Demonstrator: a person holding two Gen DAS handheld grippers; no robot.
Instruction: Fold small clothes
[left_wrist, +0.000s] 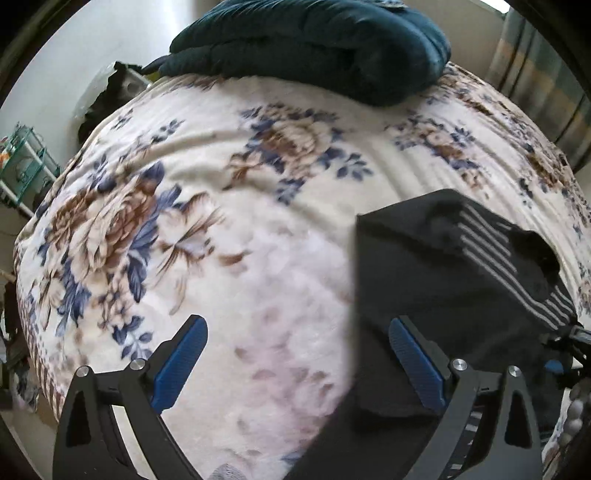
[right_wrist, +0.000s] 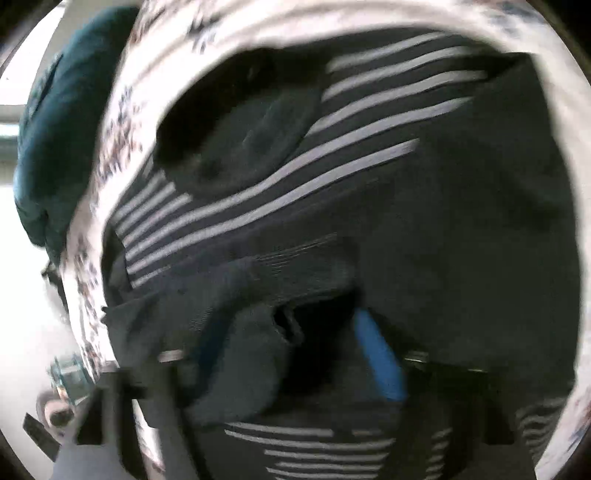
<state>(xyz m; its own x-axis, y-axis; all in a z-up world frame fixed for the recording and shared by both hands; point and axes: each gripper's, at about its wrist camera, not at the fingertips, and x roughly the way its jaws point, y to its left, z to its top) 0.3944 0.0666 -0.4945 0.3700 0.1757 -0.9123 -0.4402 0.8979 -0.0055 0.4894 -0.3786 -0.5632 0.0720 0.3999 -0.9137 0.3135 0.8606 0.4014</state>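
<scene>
A black garment (left_wrist: 454, 280) with thin grey stripes lies crumpled on the right side of a floral blanket (left_wrist: 229, 229). My left gripper (left_wrist: 295, 328) hangs over the garment's left edge with its jaws wide apart. Its right finger is above the black cloth, its left finger is above bare blanket, and nothing sits between the blue pads. The right wrist view is blurred and filled by the garment (right_wrist: 369, 166). My right gripper (right_wrist: 291, 332) is down in it with a bunched fold of dark cloth between its fingers. One blue pad (right_wrist: 376, 358) shows; the other is hidden by cloth.
A dark teal folded blanket (left_wrist: 314, 44) lies at the far end of the bed. A green rack (left_wrist: 26, 162) stands off the bed's left side. Striped curtains (left_wrist: 543, 85) hang at the far right. Bare blanket stretches left of the garment.
</scene>
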